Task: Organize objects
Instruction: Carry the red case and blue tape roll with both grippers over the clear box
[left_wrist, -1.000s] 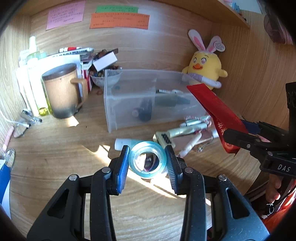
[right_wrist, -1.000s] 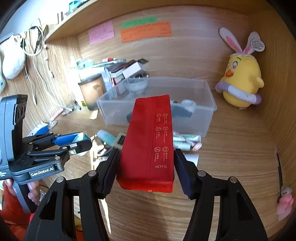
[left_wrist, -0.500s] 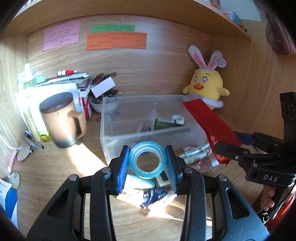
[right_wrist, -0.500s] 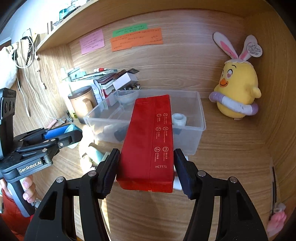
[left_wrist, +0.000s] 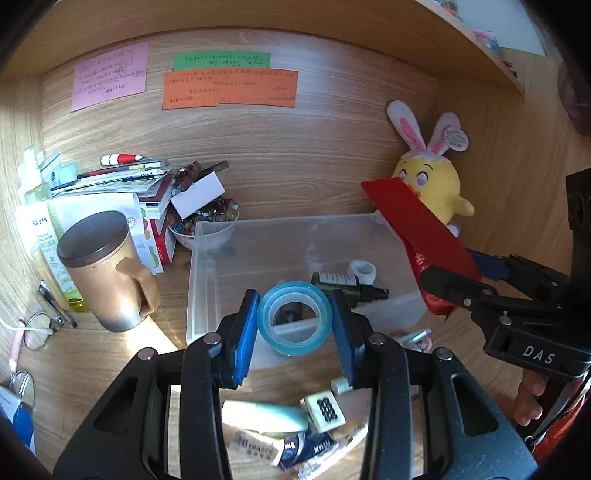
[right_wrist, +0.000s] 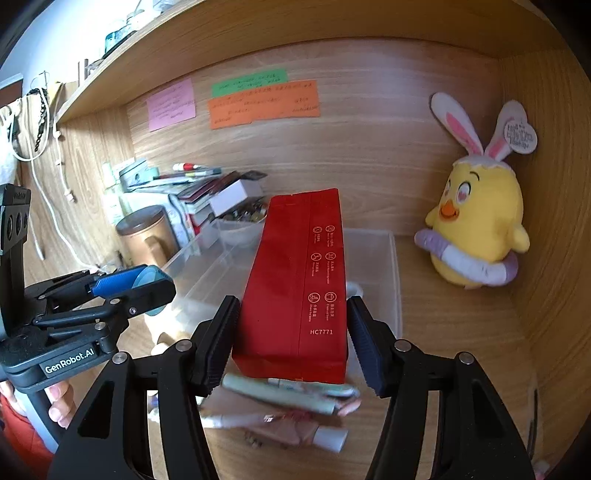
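Over the clear plastic bin (left_wrist: 295, 251), the left gripper (left_wrist: 294, 321) clamps a blue tape roll (left_wrist: 294, 317) at its near wall while the right gripper (right_wrist: 291, 332) grips a red pouch (right_wrist: 299, 284); next, I judge, each lowers and releases inside

A home study nook: a wooden worktop (left_wrist: 92, 354) walled in wood under a shelf (right_wrist: 258, 44). Handwritten sticky notes (left_wrist: 229, 88) on the back panel, stacked books (left_wrist: 122, 177), a lidded mug (left_wrist: 107, 273) and a chick plush toy (right_wrist: 476, 225) mark it as personal.
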